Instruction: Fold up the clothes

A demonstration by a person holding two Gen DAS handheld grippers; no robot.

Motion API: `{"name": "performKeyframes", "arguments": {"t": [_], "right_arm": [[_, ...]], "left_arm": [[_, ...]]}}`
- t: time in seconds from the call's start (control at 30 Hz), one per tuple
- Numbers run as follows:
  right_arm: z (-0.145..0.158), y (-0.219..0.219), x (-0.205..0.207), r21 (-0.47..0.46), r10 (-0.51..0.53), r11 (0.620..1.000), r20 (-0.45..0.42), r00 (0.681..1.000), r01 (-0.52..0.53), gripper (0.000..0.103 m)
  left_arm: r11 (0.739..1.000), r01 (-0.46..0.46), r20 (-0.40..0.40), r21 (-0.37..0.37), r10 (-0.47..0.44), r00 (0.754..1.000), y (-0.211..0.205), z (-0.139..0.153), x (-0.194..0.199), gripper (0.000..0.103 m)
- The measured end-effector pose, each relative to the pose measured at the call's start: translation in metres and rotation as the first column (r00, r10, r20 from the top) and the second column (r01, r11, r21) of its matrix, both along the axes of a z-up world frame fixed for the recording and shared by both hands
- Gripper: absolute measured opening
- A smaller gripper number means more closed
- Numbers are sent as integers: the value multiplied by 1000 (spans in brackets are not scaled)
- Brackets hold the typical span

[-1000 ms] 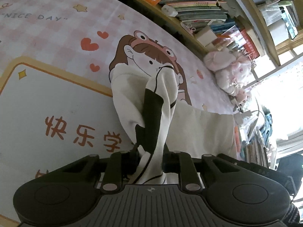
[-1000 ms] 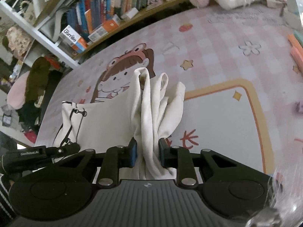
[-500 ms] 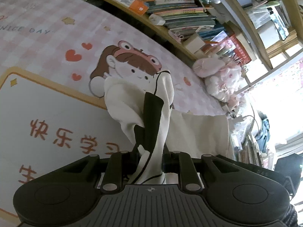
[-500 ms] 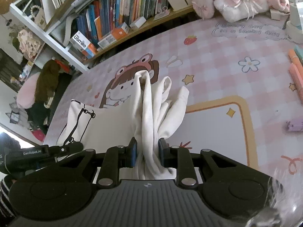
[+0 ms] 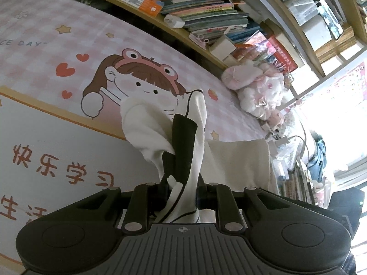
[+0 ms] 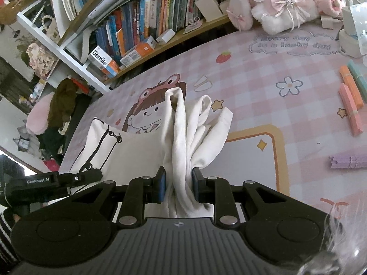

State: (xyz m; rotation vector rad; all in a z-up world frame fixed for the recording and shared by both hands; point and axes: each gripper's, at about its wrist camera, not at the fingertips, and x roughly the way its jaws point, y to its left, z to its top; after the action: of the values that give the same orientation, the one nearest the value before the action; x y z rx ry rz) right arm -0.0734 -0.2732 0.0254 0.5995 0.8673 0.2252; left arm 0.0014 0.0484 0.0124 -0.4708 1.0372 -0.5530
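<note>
Both the left tongs (image 5: 180,191) and right tongs (image 6: 177,188) are pinching bunched edges of the cream cotton garment with black trim (image 6: 142,151); they should be travelling level, keeping the fabric taut.

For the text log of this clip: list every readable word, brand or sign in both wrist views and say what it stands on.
"usmile": white and orange box on the bookshelf.
"GenRobot.AI": black left gripper, seen from the right wrist.
"every day is a lucky day": pink checked desk mat.
"CE DAY": same mat, cut off by the frame.
"快乐学习": orange characters on the mat's white panel.
Book spines: too small to read.
</note>
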Motion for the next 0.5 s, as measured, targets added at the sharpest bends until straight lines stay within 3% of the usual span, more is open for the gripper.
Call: {"name": "performKeyframes", "arguments": {"t": [0.5], "right_arm": [[12,1,29,-1,-8,1000,32,999,8,21]], "left_arm": [[998,-9,10,-66,9,1000,14,3,37,18]]}}
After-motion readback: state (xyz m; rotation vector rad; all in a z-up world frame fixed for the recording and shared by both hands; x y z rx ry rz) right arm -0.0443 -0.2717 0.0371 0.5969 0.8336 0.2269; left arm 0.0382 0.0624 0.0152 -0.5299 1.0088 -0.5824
